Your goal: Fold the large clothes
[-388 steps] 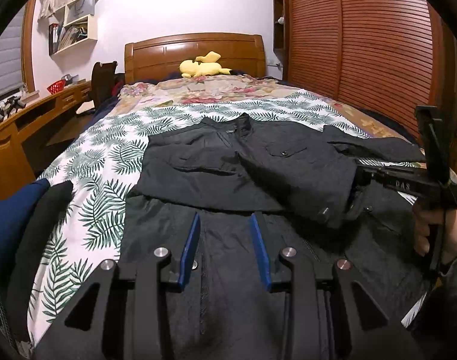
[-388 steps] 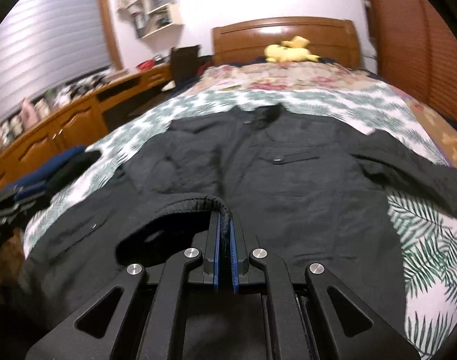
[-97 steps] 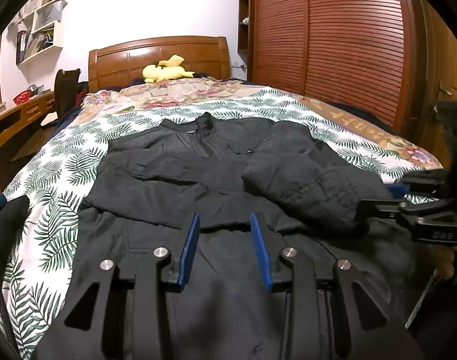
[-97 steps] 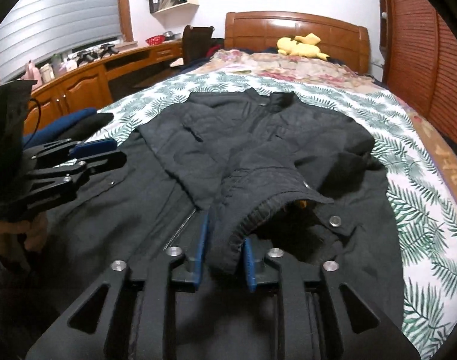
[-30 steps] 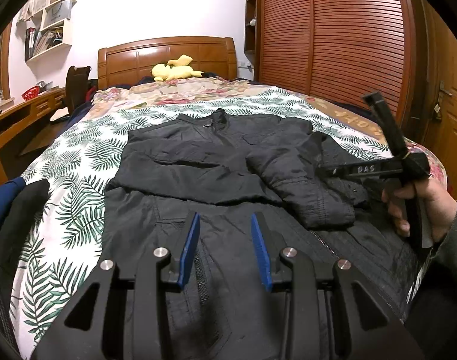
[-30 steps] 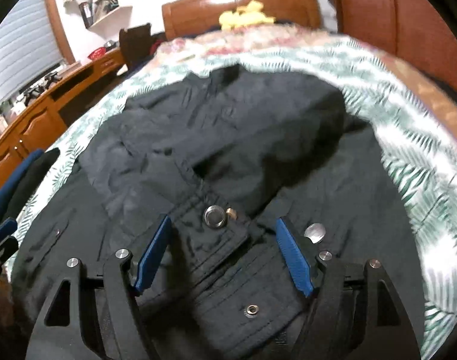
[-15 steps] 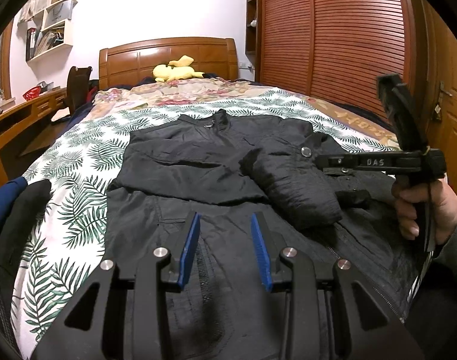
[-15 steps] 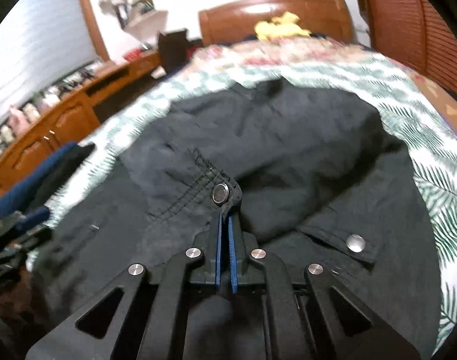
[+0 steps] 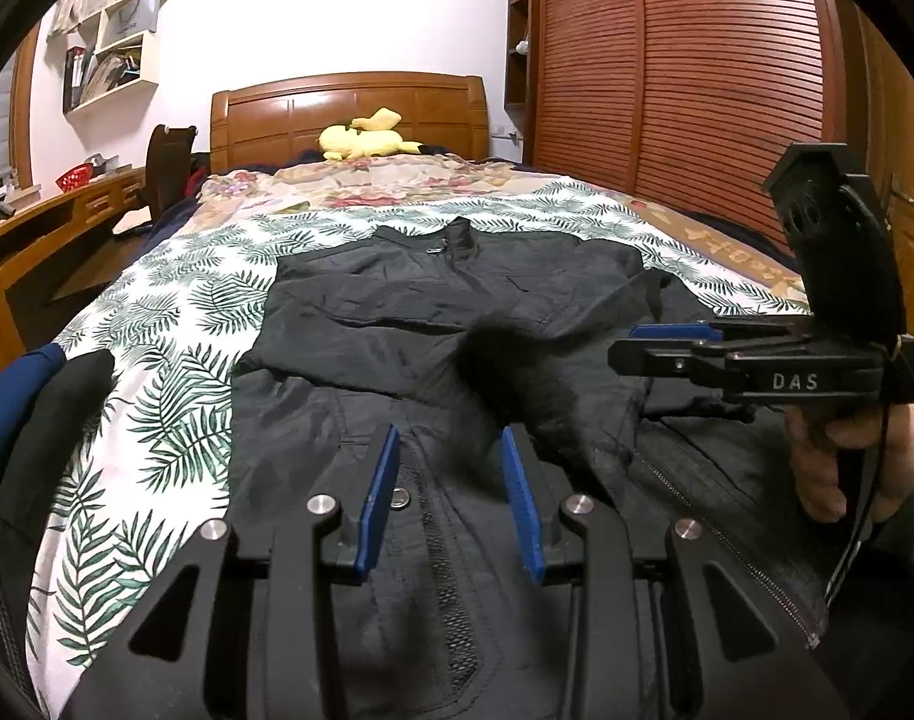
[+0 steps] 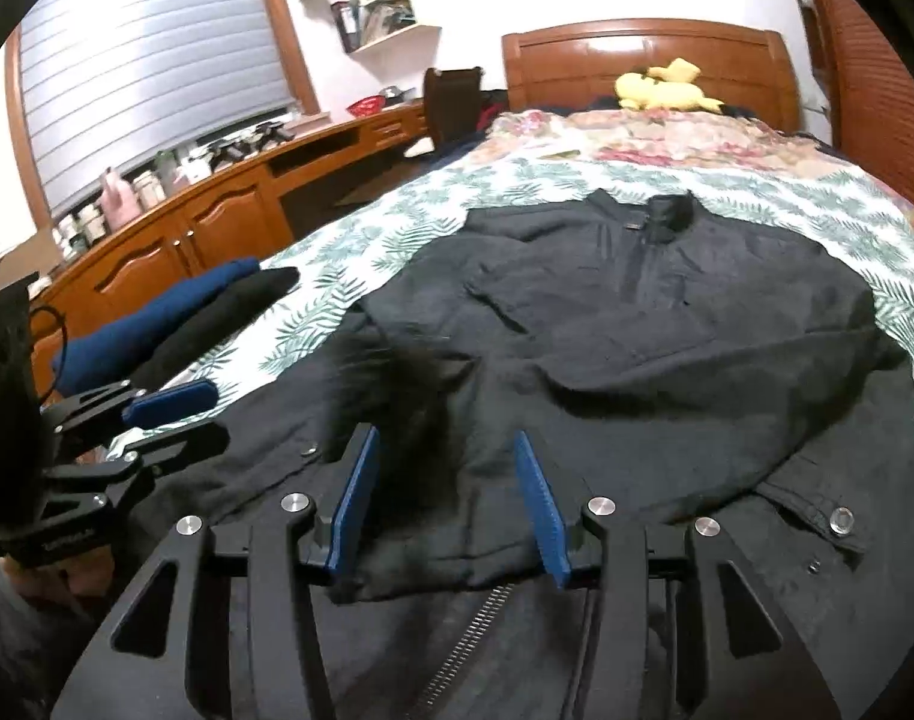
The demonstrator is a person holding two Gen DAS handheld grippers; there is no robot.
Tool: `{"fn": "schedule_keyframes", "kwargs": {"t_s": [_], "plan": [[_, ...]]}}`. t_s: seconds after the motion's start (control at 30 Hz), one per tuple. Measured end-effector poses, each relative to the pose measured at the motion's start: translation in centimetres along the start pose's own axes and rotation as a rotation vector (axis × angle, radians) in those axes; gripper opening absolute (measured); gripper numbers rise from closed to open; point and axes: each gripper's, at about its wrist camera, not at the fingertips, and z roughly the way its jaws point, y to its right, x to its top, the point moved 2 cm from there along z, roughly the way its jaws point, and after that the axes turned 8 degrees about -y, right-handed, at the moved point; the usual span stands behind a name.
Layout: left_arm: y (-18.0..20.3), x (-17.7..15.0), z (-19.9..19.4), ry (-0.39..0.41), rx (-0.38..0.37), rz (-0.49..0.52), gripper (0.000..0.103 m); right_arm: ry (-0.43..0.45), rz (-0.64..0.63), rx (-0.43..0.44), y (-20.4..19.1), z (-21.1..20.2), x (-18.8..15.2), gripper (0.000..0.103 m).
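A black jacket (image 9: pixel 457 300) lies front-up on the fern-print bed cover (image 9: pixel 174 372), with one sleeve folded across its chest. In the right wrist view the jacket (image 10: pixel 667 330) fills the middle. The other sleeve's cuff (image 10: pixel 396 384) is a dark blur just ahead of my right gripper (image 10: pixel 447 504), whose jaws are opening, pads off the cloth. The left wrist view shows that blurred cuff (image 9: pixel 517 372) to the left of my right gripper (image 9: pixel 625 343), which a hand (image 9: pixel 841 456) holds. My left gripper (image 9: pixel 450 498) hovers open over the jacket's hem, nothing between its fingers.
Folded navy and black clothes (image 10: pixel 174 318) lie at the bed's left edge, beside my left gripper (image 10: pixel 213 414). A yellow plush toy (image 9: pixel 366 141) rests by the wooden headboard. A wooden desk (image 10: pixel 174 240) runs along the left; a slatted wardrobe (image 9: pixel 697 90) stands on the right.
Half a second ago my right gripper was shut on the sleeve cuff. It has since moved left over the jacket and opened, and the cuff is a blur. The left gripper has not moved.
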Motion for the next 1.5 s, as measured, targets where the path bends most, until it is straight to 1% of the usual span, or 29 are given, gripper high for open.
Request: {"fn": "schedule_keyframes", "kwargs": {"t_s": [0.3,0.47,0.63,0.7,0.83,0.97,1.17,1.2,1.23,1.27,1.3,1.37,1.5], "plan": [[2.2,-0.2,1.2,-0.033,-0.034,0.042,0.034,-0.033,0.029,-0.172,3.0,-1.1,-1.3,0.048],[3.8,-0.4,2.2,-0.075,-0.082,0.067,0.034,-0.047,0.080,-0.251,5.7,-2.4,-2.1,0.048],[5.1,-0.7,3.3,-0.122,-0.124,0.079,0.034,-0.039,0.126,-0.283,7.7,-3.8,-2.8,0.048],[5.5,-0.9,3.6,-0.138,-0.130,0.086,0.034,-0.042,0.137,-0.296,8.2,-4.3,-3.2,0.048],[6.0,-1.7,4.2,-0.180,-0.129,0.085,0.034,-0.045,0.148,-0.312,9.0,-4.9,-3.7,0.048],[6.5,-2.4,4.9,-0.209,-0.111,0.090,0.034,-0.044,0.155,-0.324,9.5,-5.7,-4.2,0.048],[6.2,-2.2,5.6,-0.210,-0.119,0.072,0.033,-0.036,0.161,-0.325,9.8,-6.4,-4.5,0.048],[6.2,-2.1,5.6,-0.206,-0.120,0.070,0.023,-0.035,0.160,-0.323,9.7,-6.5,-4.6,0.048],[6.2,-1.9,5.7,-0.206,-0.117,0.070,0.020,-0.035,0.159,-0.322,9.7,-6.5,-4.6,0.048],[6.2,-1.8,5.6,-0.198,-0.121,0.067,0.012,-0.035,0.156,-0.321,9.7,-6.6,-4.7,0.048],[6.2,-1.7,5.5,-0.190,-0.124,0.067,0.006,-0.035,0.156,-0.320,9.7,-6.6,-4.7,0.048],[6.4,-1.3,4.8,-0.163,-0.112,0.076,0.004,-0.040,0.151,-0.319,9.6,-6.5,-4.8,0.048],[6.1,-0.6,3.0,-0.121,-0.080,0.065,0.004,-0.040,0.147,-0.321,9.6,-6.5,-5.0,0.048]]}}
